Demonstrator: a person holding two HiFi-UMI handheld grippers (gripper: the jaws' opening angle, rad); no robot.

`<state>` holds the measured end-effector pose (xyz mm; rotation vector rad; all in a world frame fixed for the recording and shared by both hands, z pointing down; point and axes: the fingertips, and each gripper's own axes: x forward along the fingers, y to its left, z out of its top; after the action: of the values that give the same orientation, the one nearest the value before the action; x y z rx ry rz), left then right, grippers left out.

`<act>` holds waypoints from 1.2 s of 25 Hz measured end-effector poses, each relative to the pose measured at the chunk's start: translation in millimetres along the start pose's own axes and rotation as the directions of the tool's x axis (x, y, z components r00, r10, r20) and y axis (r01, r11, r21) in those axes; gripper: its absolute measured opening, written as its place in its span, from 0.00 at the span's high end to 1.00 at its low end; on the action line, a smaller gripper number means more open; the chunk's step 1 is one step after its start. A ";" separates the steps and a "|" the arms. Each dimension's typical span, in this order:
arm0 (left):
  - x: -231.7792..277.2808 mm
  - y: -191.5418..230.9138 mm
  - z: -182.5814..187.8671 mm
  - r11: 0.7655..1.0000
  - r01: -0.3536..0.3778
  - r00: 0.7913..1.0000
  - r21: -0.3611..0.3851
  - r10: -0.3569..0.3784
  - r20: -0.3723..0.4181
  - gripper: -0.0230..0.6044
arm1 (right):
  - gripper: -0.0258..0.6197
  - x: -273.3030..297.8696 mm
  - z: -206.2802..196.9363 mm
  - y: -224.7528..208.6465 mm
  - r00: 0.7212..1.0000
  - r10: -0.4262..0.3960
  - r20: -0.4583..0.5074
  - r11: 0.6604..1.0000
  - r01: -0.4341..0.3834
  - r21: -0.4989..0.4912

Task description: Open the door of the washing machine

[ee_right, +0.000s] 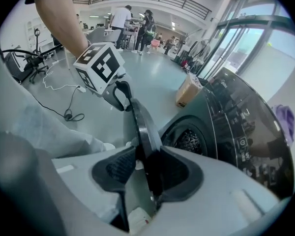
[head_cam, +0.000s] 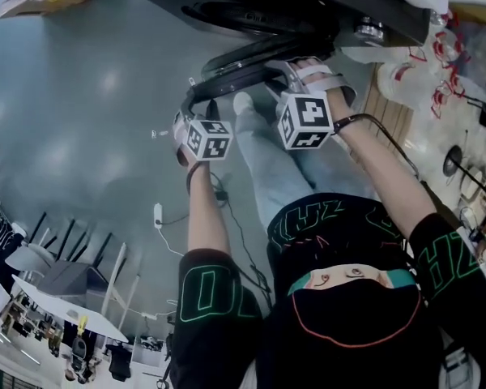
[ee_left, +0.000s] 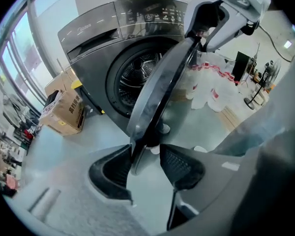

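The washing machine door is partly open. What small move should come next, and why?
Probably swing the door a little wider, away from the drum. It stands only partly open; the right gripper seems clamped on its rim, while the left gripper straddles it with a gap at one pad.

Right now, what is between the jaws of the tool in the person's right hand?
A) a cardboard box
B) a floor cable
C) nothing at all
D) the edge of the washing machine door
D: in the right gripper view, the right gripper has its jaws closed on the edge of the open washing machine door.
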<state>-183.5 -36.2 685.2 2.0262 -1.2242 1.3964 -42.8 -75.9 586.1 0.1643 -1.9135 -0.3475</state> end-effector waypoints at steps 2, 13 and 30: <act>-3.8 -13.6 -7.7 1.000 -0.012 1.000 -0.021 0.012 -0.006 0.70 | 0.72 -2.3 -3.7 9.8 1.000 0.015 0.006 1.000 -0.015 -0.025; -31.2 -85.0 -43.7 0.993 -0.067 0.997 -0.093 0.062 -0.054 0.76 | 0.71 -20.9 -18.7 55.0 0.997 0.064 0.039 0.980 -0.056 -0.189; -46.0 -175.4 -73.1 0.988 -0.056 0.994 -0.146 0.041 -0.105 0.76 | 0.70 -39.3 -43.8 105.1 0.992 0.092 0.082 0.939 -0.059 -0.340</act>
<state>-84.3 131.5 702.3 1.8145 -1.3009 1.3686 17.7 27.5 598.9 -0.1562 -1.9177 -0.6343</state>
